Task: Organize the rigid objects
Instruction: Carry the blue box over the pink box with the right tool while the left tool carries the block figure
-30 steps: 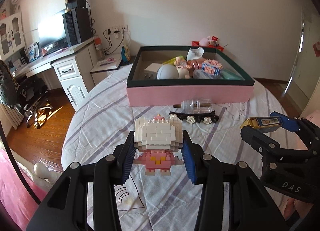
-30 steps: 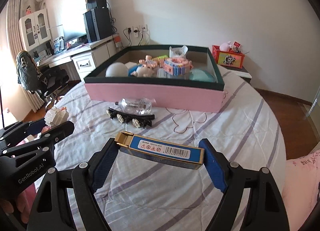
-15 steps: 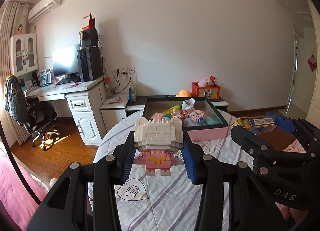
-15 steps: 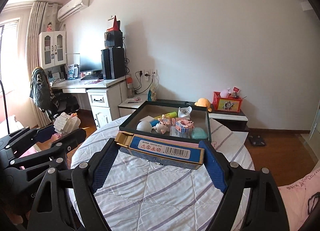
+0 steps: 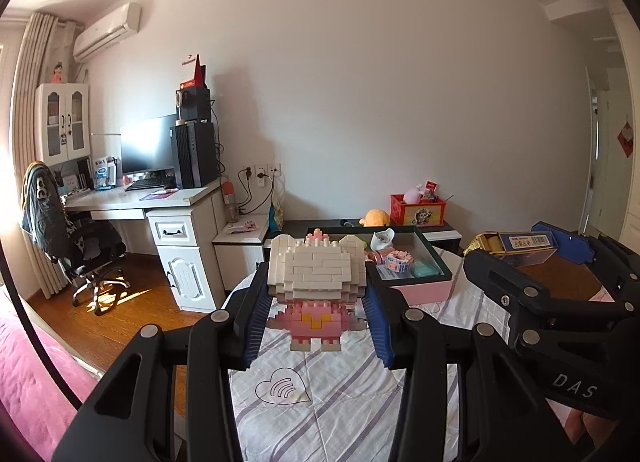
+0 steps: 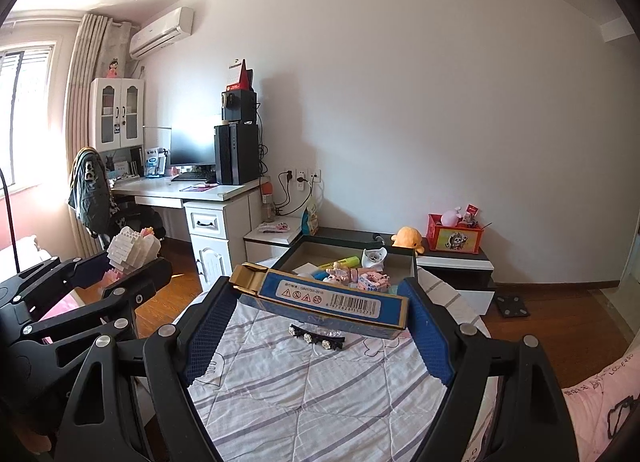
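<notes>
A block-built figure is clamped by its sides between the pads of the left gripper, raised well above the quilted bed. A long blue box is clamped end to end in the right gripper, also carried high. The pink-sided tray, already part-filled with small toys, is seen at the far edge of the bed, ahead of both grippers. A dark hair clip is left lying on the quilt between the grippers and the tray. Risks are judged as follows: the figure may shed bricks if squeezed harder or knocked on the tray wall; the box, held only at its ends, may pivot and slip. The two grippers are carried close together, so a clash is possible over the tray. Open room appears to remain along the tray's near and left sides.
</notes>
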A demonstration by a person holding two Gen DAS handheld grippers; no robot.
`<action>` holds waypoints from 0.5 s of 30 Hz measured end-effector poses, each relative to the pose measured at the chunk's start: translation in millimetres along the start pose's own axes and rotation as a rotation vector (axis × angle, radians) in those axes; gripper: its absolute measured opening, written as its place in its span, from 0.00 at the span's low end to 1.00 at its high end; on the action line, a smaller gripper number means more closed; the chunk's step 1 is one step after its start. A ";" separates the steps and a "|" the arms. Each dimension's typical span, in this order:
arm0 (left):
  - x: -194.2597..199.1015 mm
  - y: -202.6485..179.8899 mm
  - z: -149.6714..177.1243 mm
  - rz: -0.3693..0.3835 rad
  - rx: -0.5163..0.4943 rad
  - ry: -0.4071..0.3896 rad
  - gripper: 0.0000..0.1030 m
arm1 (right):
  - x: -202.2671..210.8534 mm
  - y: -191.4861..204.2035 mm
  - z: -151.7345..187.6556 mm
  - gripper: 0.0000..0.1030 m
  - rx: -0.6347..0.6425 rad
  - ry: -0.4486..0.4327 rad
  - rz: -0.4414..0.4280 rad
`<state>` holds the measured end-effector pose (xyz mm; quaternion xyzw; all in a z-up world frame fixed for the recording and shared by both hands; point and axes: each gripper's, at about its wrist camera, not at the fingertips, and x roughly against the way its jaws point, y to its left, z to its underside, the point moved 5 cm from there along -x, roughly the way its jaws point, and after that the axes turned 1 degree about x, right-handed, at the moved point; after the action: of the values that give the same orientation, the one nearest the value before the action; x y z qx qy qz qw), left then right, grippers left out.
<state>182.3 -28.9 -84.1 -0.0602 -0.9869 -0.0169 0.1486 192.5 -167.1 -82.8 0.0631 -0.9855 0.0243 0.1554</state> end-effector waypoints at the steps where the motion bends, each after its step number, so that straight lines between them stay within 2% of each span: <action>1: 0.3 0.9 -0.8 -0.003 0.003 -0.004 0.43 | 0.1 0.9 -1.9 0.81 0.000 -0.003 -0.004; 8: -8.1 2.8 -2.7 -0.026 -0.001 -0.004 0.43 | -9.8 2.9 -6.3 0.81 0.006 -0.009 -0.019; 15: -48.2 -3.4 -2.9 -0.003 -0.004 0.035 0.43 | -41.2 -7.7 -6.6 0.81 0.007 0.016 -0.010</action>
<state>228.4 -37.9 -95.6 -0.0588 -0.9842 -0.0202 0.1659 234.4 -169.5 -89.0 0.0683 -0.9838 0.0274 0.1634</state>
